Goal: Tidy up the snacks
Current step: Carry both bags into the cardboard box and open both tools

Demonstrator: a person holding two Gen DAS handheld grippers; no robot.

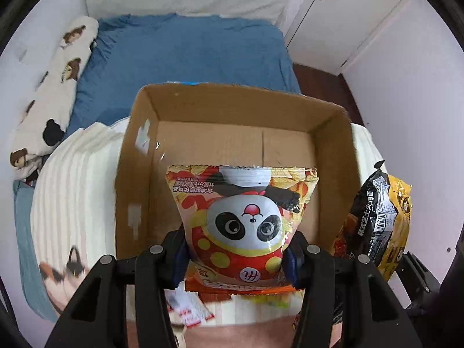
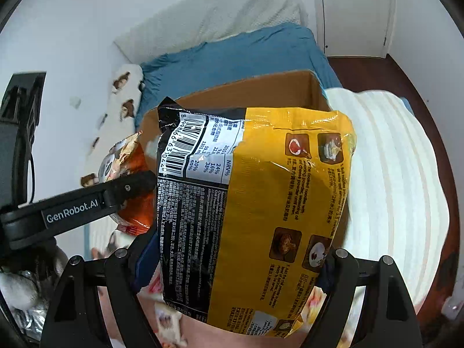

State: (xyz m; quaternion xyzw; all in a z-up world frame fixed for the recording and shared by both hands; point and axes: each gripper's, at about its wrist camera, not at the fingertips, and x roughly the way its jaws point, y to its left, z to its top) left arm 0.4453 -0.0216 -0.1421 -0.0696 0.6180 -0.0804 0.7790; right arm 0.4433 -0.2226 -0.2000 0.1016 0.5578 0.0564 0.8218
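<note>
My left gripper is shut on a panda snack bag, red, yellow and white. It holds the bag over the near part of an open cardboard box whose bare floor shows behind the bag. My right gripper is shut on a yellow and black noodle packet, held just right of the box; the packet also shows in the left wrist view. In the right wrist view the panda bag and the left gripper's finger show at left, and the box sits behind the packet.
The box sits on a cream striped blanket on a bed with a blue sheet. A bear-print pillow lies at left. Small loose packets lie on the blanket below the grippers. White wardrobe doors stand at back right.
</note>
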